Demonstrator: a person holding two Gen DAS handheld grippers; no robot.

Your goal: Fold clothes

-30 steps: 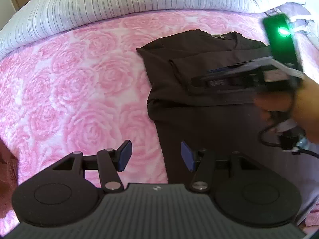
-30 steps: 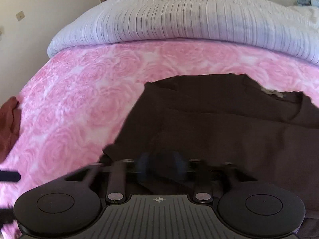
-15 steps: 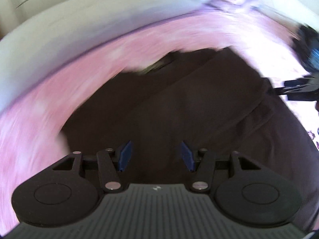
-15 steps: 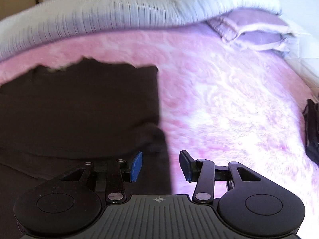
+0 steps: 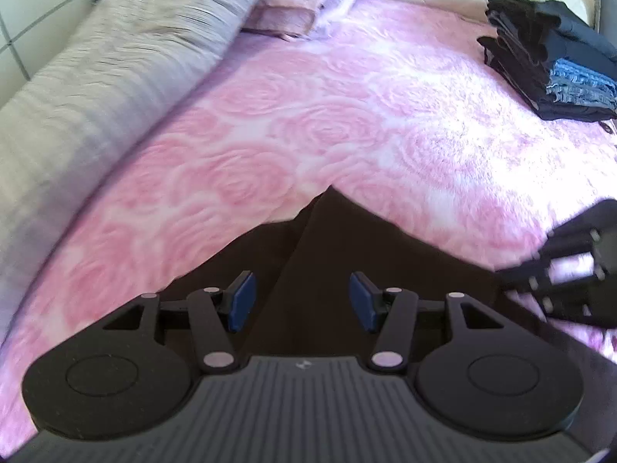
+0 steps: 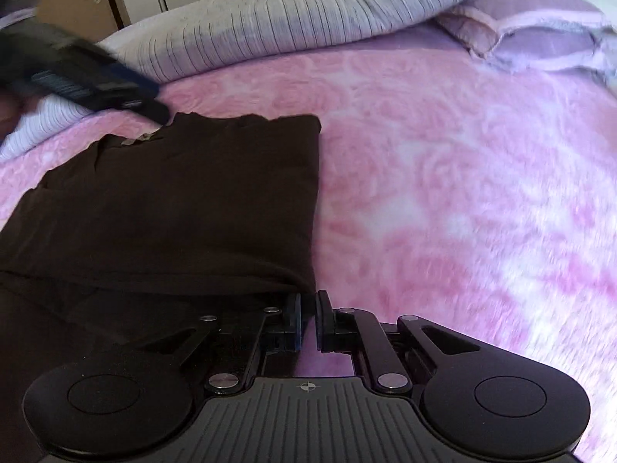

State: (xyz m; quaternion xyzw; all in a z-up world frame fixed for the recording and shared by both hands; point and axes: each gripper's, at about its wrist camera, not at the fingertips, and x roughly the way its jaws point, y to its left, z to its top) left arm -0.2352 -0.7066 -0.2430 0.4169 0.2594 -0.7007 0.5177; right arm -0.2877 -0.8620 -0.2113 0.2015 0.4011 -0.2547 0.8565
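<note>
Right wrist view: right gripper (image 6: 307,314) has just been closing, jaws now nearly together at the lower right corner of the dark brown T-shirt (image 6: 185,200). Only a thin gap shows between the pads; pink blanket (image 6: 443,193) visible through it, so can't confirm cloth is pinched. Shirt lies flat on the blanket, partly folded, right edge straight, collar label toward the grey striped duvet (image 6: 308,11). Lilac pillow (image 6: 540,31) at far right. Left gripper enters blurred at upper left, above the collar.

Left wrist view: left gripper (image 5: 300,301) spread, blue pads apart, nothing between them, hovering over a shirt corner. Right gripper blurred at right edge. Stack of folded dark clothes (image 5: 551,61) at the far corner of the bed, well apart from the shirt.
</note>
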